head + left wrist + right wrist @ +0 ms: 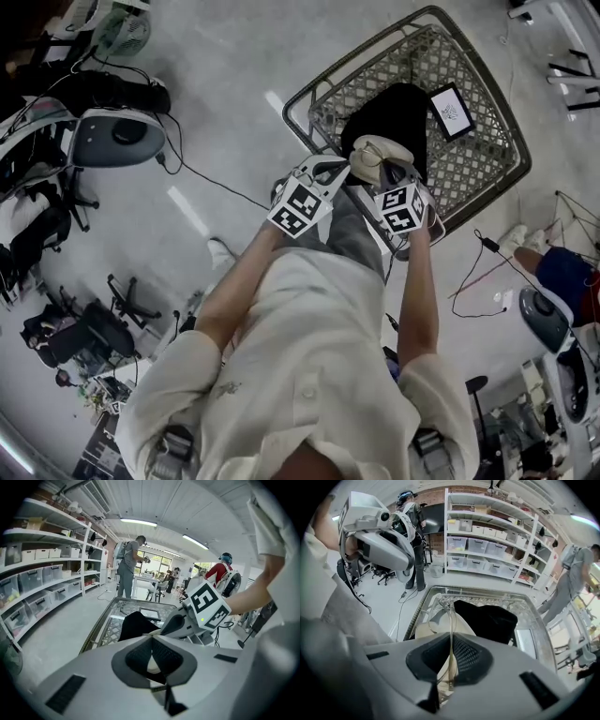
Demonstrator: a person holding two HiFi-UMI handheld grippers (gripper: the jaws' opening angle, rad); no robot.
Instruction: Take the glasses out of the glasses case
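Glasses seem nearly free: we clamp them in our right gripper, while our left gripper pinches the case.

So the mesh table sits on the far side of the person. There's a cloth on it, and a card just right of that. The glasses case is over the table's near edge, with the left gripper on its left and the right gripper on its right. The glasses sit between the right jaws, just above the case.
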